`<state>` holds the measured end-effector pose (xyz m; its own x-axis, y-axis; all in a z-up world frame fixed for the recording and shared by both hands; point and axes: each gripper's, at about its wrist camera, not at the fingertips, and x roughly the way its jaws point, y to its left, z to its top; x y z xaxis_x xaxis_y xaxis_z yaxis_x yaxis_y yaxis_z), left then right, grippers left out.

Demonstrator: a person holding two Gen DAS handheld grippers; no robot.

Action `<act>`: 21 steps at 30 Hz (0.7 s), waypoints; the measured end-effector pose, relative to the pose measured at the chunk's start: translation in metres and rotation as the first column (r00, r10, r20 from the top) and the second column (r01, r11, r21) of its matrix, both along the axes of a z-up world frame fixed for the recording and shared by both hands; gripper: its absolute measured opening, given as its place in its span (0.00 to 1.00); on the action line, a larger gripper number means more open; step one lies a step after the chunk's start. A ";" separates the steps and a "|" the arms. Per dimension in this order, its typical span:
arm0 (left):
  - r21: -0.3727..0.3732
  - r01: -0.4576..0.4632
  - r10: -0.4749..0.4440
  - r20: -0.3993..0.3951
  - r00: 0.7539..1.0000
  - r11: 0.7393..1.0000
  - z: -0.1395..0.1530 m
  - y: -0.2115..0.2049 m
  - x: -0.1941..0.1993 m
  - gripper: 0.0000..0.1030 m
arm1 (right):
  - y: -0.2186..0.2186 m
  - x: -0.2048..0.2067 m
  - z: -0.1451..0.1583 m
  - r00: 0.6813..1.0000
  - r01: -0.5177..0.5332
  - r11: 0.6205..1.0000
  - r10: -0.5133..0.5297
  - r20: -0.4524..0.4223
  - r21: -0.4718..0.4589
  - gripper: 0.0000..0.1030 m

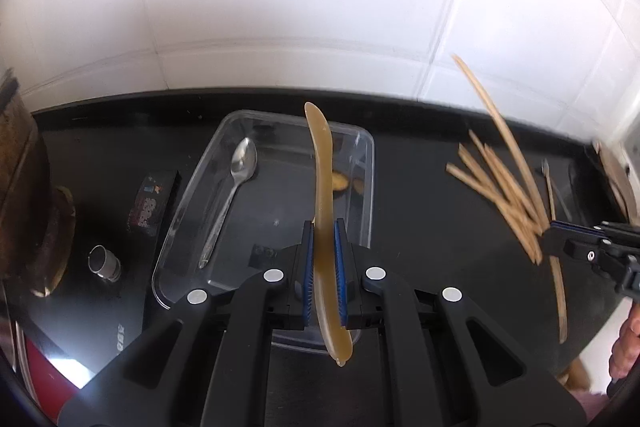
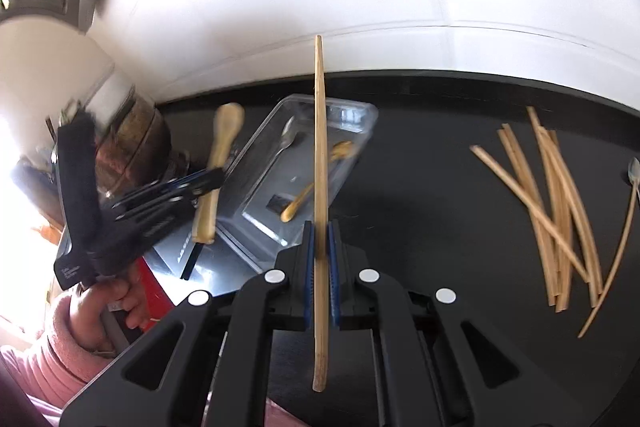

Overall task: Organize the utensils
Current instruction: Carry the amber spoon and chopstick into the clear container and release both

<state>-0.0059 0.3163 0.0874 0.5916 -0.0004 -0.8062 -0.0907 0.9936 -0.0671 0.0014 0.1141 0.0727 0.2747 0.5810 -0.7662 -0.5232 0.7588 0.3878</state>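
Observation:
My left gripper (image 1: 323, 227) is shut on a tan plastic spoon (image 1: 322, 163), held above a clear plastic container (image 1: 362, 215) on the black counter. A metal spoon (image 1: 236, 183) lies inside the container, and a tan spoon (image 2: 316, 179) lies there too. My right gripper (image 2: 319, 227) is shut on a single wooden chopstick (image 2: 320, 131), held upright above the counter. In the left wrist view the right gripper (image 1: 548, 233) is at the far right with its chopstick (image 1: 504, 131). In the right wrist view the left gripper (image 2: 216, 179) is at the left with its spoon (image 2: 224, 139).
Several loose chopsticks (image 2: 556, 203) lie on the black counter (image 2: 420, 167) to the right, with a metal spoon (image 2: 634, 171) beyond them. A brown pot (image 1: 24, 187), a small metal cylinder (image 1: 104, 261) and a dark packet (image 1: 154, 203) are left of the container. White tiled wall behind.

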 end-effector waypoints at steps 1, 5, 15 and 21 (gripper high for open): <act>0.001 0.024 -0.024 -0.015 1.000 1.000 -0.006 0.001 0.001 0.08 | 0.011 -0.008 -0.006 1.000 -0.004 1.000 0.004 -0.007 -0.015 0.07; 0.006 0.088 -0.088 -0.039 0.995 0.996 -0.021 0.007 -0.002 0.08 | 0.034 -0.019 -0.015 0.999 0.024 0.999 -0.025 -0.024 -0.036 0.07; 0.013 0.119 -0.119 -0.029 0.992 0.993 -0.021 0.036 0.000 0.08 | 0.058 -0.016 -0.014 0.995 0.091 0.995 -0.093 -0.034 -0.036 0.07; 0.009 0.117 -0.117 -0.028 0.993 0.993 -0.019 0.051 0.012 0.08 | 0.088 -0.012 -0.010 1.000 0.021 0.996 -0.021 -0.006 -0.085 0.07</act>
<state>0.0064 0.3672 0.0680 0.5657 -0.0594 -0.8225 0.0244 0.9982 -0.0552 -0.0104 0.2026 0.0631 0.2805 0.5078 -0.8145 -0.5043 0.8000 0.3251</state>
